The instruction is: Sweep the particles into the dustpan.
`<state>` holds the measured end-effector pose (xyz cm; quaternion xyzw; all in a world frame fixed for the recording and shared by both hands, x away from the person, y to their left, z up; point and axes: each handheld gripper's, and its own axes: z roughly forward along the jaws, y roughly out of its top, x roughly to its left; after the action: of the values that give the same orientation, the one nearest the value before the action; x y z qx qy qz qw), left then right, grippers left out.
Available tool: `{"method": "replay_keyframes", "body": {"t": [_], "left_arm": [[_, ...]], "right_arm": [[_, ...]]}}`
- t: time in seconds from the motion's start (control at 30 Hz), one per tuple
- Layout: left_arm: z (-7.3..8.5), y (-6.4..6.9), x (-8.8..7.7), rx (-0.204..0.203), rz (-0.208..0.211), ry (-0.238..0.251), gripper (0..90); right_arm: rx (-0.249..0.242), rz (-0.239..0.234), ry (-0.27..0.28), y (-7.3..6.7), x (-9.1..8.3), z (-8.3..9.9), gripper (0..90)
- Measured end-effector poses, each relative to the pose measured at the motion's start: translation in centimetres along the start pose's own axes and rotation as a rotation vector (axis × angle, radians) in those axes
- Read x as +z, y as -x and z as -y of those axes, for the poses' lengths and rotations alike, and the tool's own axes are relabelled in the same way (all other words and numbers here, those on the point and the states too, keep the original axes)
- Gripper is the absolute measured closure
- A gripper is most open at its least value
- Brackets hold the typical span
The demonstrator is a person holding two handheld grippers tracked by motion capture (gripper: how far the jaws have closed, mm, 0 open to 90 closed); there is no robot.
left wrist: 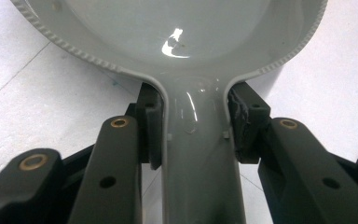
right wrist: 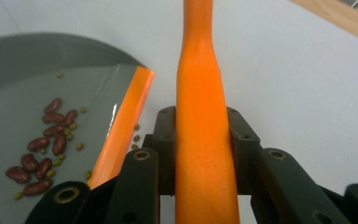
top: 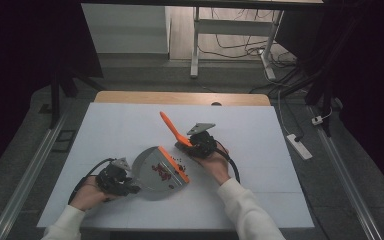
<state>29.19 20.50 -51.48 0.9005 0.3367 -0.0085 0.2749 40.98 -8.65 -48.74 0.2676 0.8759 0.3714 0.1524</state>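
My left gripper (top: 130,181) clamps the grey dustpan (top: 152,172) by its handle near the table's (top: 260,130) front edge, beans (top: 161,170) lying inside, while my right gripper (top: 190,141) grips the orange brush (top: 172,129) just beyond it, mid-table.

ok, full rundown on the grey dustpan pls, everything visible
The dustpan is glossy grey plastic by the look of it: a rounded pan with a ribbed rim, a narrow handle and an orange lip along its open edge. It lies on the white table. The left gripper is shut on the handle. Dark red beans and small green ones lie inside, a few just beyond the lip.
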Motion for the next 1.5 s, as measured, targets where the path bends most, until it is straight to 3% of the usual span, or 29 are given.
{"method": "replay_keyframes", "body": {"t": [0.33,0.4,0.5,0.57,0.63,0.73,0.83,0.93,1.1,1.23,1.4,1.5], "left_arm": [[0.0,0.0,0.0,-0.001,-0.001,-0.001,61.6],[0.0,0.0,0.0,-0.001,-0.001,-0.002,61.6],[0.0,0.0,0.1,-0.002,-0.002,-0.002,61.6],[0.0,0.0,0.1,-0.001,-0.002,-0.004,61.6],[0.0,0.0,0.1,0.000,-0.002,-0.004,61.6],[0.0,0.1,0.1,0.001,-0.002,-0.007,61.6],[0.0,0.1,0.1,0.002,-0.003,-0.006,61.6],[0.0,0.1,0.1,0.001,-0.003,-0.007,61.6],[0.0,0.1,0.2,0.000,-0.002,-0.008,61.6],[0.0,0.1,0.2,0.002,-0.004,-0.010,61.6],[0.0,0.1,0.2,0.003,-0.005,-0.011,61.6],[0.0,0.1,0.2,0.004,-0.005,-0.011,61.6]], "right_arm": [[-0.007,-0.034,-0.011,-2.0,0.7,0.2,69.9],[0.011,-0.078,-0.003,-2.4,0.6,0.3,69.9],[-0.001,-0.096,0.005,-3.4,0.5,0.1,69.9],[0.032,-0.166,0.035,-3.7,0.2,-0.2,69.9],[0.042,-0.196,0.061,-4.0,-0.2,-0.6,69.9],[0.027,-0.177,0.107,-4.1,-1.1,-1.1,69.9],[0.028,-0.114,0.120,-3.3,-1.8,-1.1,69.9],[0.030,-0.040,0.090,-2.3,-1.9,-0.7,69.9],[0.014,0.034,0.015,-1.5,-0.8,0.1,69.8],[0.018,0.012,-0.006,-1.6,0.4,0.6,69.9],[0.000,-0.031,-0.005,-3.0,0.8,0.2,69.8],[0.029,-0.121,0.025,-3.7,0.5,-0.1,69.9]]}}
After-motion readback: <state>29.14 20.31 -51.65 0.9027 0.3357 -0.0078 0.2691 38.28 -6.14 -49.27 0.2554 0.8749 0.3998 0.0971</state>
